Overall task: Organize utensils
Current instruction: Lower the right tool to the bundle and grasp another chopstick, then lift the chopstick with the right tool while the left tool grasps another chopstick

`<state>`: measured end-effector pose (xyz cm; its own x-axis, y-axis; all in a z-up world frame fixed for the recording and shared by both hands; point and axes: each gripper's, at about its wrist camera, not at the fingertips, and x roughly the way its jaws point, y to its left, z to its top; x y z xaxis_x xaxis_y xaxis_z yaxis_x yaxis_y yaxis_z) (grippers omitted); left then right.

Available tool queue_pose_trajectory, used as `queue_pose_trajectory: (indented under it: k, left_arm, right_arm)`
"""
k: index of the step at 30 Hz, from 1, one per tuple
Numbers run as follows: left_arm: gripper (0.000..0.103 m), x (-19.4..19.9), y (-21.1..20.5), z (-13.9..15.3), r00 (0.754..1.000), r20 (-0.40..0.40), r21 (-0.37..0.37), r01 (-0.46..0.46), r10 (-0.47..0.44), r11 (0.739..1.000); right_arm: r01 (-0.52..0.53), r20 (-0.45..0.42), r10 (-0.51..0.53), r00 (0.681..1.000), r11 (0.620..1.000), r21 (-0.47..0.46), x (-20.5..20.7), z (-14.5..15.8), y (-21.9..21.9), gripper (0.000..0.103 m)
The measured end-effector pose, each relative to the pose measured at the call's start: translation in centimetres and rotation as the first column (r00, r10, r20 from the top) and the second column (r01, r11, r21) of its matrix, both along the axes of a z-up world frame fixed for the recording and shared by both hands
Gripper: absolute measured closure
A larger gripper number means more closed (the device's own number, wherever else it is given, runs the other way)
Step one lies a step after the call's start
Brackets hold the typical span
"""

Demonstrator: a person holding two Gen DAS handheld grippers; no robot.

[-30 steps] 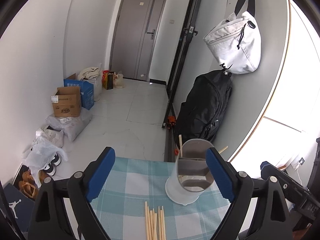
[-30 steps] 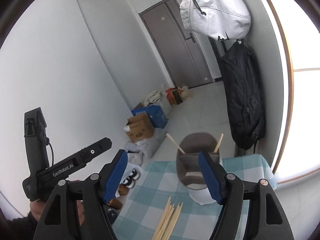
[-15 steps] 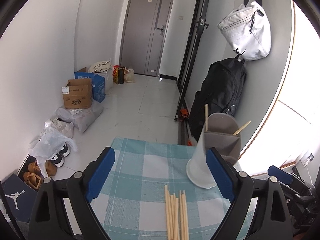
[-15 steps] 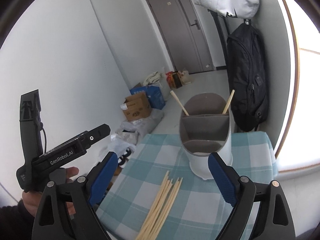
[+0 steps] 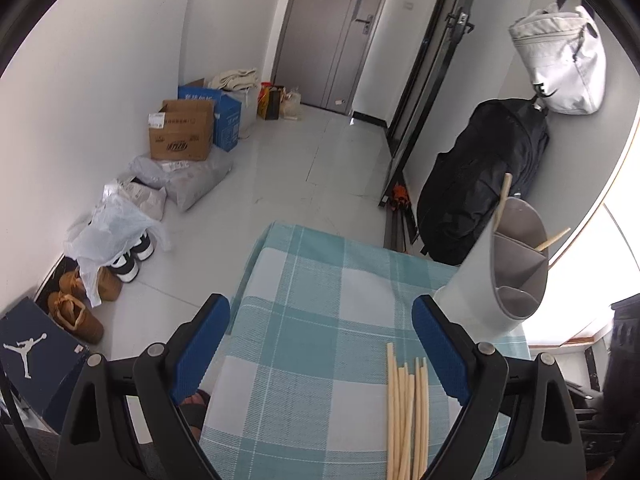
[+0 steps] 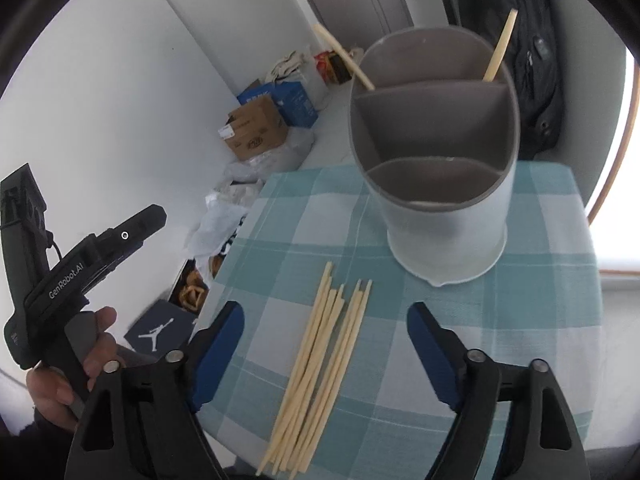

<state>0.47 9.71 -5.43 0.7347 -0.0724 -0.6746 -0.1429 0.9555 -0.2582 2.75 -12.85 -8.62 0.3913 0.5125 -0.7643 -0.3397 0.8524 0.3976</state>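
Pale wooden chopsticks [image 6: 320, 364] lie loose between the right hand-held gripper [image 6: 324, 344]'s closing, still-empty jaws; pinch one only. Left hand-held gripper [image 5: 320, 344] is spread, empty.

White walls [image 5: 100, 60], pale tiled floor [image 5: 300, 168], grey door [image 5: 332, 32], bright window [image 5: 624, 280].

Bundle of pale wooden chopsticks [image 6: 320, 376]: near ends cut off by lower frame edge in both wrist views. Grey three-compartment plastic utensil holder [image 6: 436, 152]: compartment floors unseen; lower parts of two upright chopsticks [image 6: 498, 54] hidden within. Black backpack [image 5: 480, 184] partly behind holder. Print on brown cardboard box [image 5: 180, 132] too small to read.
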Motion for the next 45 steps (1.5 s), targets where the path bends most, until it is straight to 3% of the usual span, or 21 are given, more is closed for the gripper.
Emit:
queue_pose_trajectory:
  k: [3, 12, 24, 28, 37, 45]
  left_arm:
    - [0.013, 0.3, 1.1, -0.8, 0.999, -0.044, -0.032, -0.018, 0.016, 0.999]
    - [0.013, 0.5, 2.4, -1.3, 0.993, -0.102, -0.095, -0.064, 0.054, 0.993]
    - [0.013, 0.8, 3.7, -1.5, 0.991, -0.117, -0.123, -0.072, 0.058, 0.990]
    - [0.013, 0.9, 3.9, -1.8, 0.990, -0.128, -0.131, -0.081, 0.064, 0.988]
    - [0.013, 1.3, 3.4, -2.5, 0.987, -0.154, -0.114, -0.072, 0.054, 0.991]
    - [0.013, 2.1, 1.1, -4.1, 0.973, -0.229, -0.039, 0.010, -0.019, 0.999]
  right_arm:
    - [-0.016, -0.096, 0.018, 0.995, 0.999, 0.029, 1.3, -2.2, 1.2, 0.047]
    - [-0.055, -0.202, 0.039, 0.979, 0.996, -0.075, 3.5, -5.3, 3.9, 0.067]
    - [-0.071, -0.227, 0.023, 0.974, 0.976, -0.205, 4.2, -6.2, 5.7, 0.076]
    - [-0.053, -0.212, 0.002, 0.977, 0.970, -0.237, 4.4, -6.3, 6.0, 0.094]
    - [0.028, -0.138, -0.042, 0.990, 0.995, -0.101, 3.9, -3.8, 3.9, 0.097]
    - [0.091, 0.024, -0.093, 0.995, 0.994, 0.067, 2.7, 1.1, 0.8, 0.097]
